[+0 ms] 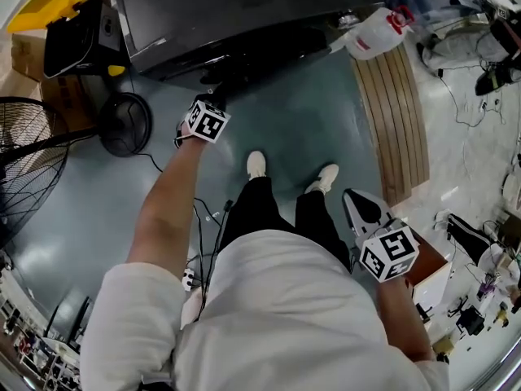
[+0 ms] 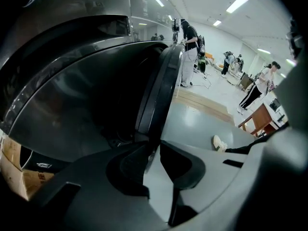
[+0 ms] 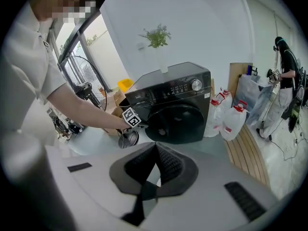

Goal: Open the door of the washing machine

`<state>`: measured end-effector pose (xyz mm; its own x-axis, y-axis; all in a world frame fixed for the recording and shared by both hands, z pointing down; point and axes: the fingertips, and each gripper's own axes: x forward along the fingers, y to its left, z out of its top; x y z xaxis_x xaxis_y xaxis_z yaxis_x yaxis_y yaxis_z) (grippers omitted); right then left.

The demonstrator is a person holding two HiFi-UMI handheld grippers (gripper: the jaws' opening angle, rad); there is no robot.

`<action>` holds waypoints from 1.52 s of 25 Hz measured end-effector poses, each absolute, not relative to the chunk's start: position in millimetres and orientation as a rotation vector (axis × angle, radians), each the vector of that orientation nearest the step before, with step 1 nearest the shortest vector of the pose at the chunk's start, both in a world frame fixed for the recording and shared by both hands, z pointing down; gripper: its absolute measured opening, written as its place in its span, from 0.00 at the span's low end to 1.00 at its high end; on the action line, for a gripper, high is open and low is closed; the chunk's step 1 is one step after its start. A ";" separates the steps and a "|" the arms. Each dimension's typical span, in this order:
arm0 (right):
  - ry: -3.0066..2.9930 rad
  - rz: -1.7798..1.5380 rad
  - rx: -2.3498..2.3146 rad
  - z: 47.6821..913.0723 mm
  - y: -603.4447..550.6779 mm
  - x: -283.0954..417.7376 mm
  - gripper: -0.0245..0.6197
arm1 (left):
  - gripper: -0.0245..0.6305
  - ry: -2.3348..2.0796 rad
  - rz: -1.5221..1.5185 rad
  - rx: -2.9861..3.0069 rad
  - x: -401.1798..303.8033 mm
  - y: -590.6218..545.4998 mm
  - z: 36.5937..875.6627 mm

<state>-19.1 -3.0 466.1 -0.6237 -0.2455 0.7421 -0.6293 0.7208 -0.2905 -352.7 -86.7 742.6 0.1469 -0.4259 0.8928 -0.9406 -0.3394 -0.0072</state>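
A black front-loading washing machine (image 1: 244,6) (image 3: 178,93) stands against the wall, its round dark door (image 3: 180,121) (image 2: 91,105) facing the floor. My left gripper (image 1: 213,90) (image 3: 142,124) reaches to the door's left edge. In the left gripper view the door's rim (image 2: 161,90) runs down between the jaws, and the left gripper (image 2: 153,147) is shut on it. I cannot tell whether the door stands ajar. My right gripper (image 1: 352,196) (image 3: 155,146) hangs by the person's right side, away from the machine, shut with nothing in it.
A standing fan (image 1: 28,157) and its round base (image 1: 124,123) are left of the machine, with cardboard boxes (image 1: 28,51) behind. White jugs (image 1: 374,32) (image 3: 236,121) and a slatted wooden platform (image 1: 395,120) lie to the right. Cables trail over the floor. People (image 2: 190,47) stand far off.
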 end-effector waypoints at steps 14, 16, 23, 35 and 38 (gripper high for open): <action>-2.258 0.730 0.643 469.4 5.9 2.4 0.05 | 0.16 -1.291 1.095 1.778 -301.2 -52.5 742.9; -2.260 0.736 0.643 470.3 8.0 6.5 0.05 | 0.16 -1.285 1.094 1.771 -295.1 -48.0 743.4; -2.272 0.763 0.637 473.0 8.9 20.8 0.05 | 0.16 -1.270 1.101 1.747 -273.1 -36.9 743.6; -2.279 0.800 0.664 480.3 -4.7 51.2 0.05 | 0.15 -1.268 1.057 1.668 -227.1 -15.7 747.1; -2.281 0.811 0.672 481.6 -7.9 58.2 0.05 | 0.15 -1.247 1.054 1.656 -208.8 -8.7 746.6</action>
<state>58.2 -7.9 481.6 -0.6788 -0.2495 0.6906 -0.6294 0.6822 -0.3722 -208.8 -8.7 746.6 0.1694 -0.3131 0.9345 -0.9735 -0.2010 0.1092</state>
